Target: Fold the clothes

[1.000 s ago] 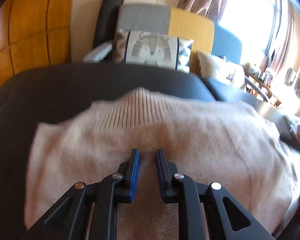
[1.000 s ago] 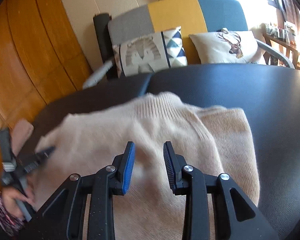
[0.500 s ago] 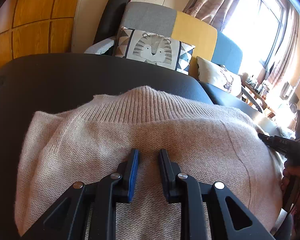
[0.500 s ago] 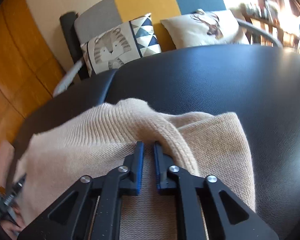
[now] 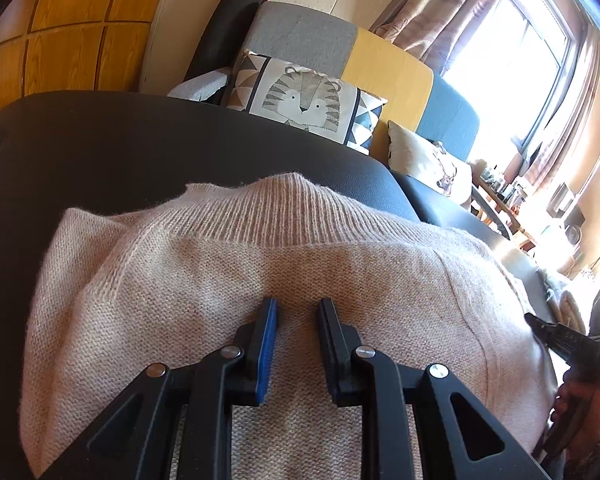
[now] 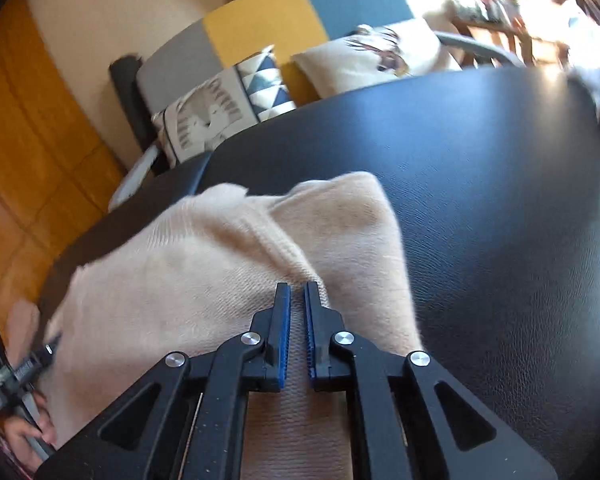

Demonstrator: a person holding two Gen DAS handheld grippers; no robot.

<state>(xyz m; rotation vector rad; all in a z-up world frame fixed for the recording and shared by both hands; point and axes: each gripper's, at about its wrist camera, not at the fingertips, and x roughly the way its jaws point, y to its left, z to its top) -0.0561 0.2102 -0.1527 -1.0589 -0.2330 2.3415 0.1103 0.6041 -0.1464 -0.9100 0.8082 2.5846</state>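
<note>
While the beige knitted sweater (image 5: 260, 300) is lying spread on the black padded surface (image 5: 100, 152), ribbed collar pointing toward the sofa (image 5: 384, 76), both tools are resting on it; the right gripper (image 6: 296, 300) is clenching a raised ridge of knit near the sweater's right edge, its blue pads (image 6: 283, 332) nearly meeting with fabric running between them; the left gripper (image 5: 296, 320) is standing partly parted just below the collar, fingertips touching the knit, though whether cloth is being pinched between them cannot be told. A tiger-print cushion (image 5: 304, 100) is leaning behind the surface. Judged from its fuzz and slack drape, the sweater is behaving as a light, soft, stretchy thing, neither slippery nor fragile; it is likely sagging and bunching when lifted from one point, and the loose knit may be snagging on serrated pads. Hold is best taken at firmer parts, such as the ribbed collar, a shoulder seam or a doubled edge, with both tools well apart so the panel is carrying evenly.
</note>
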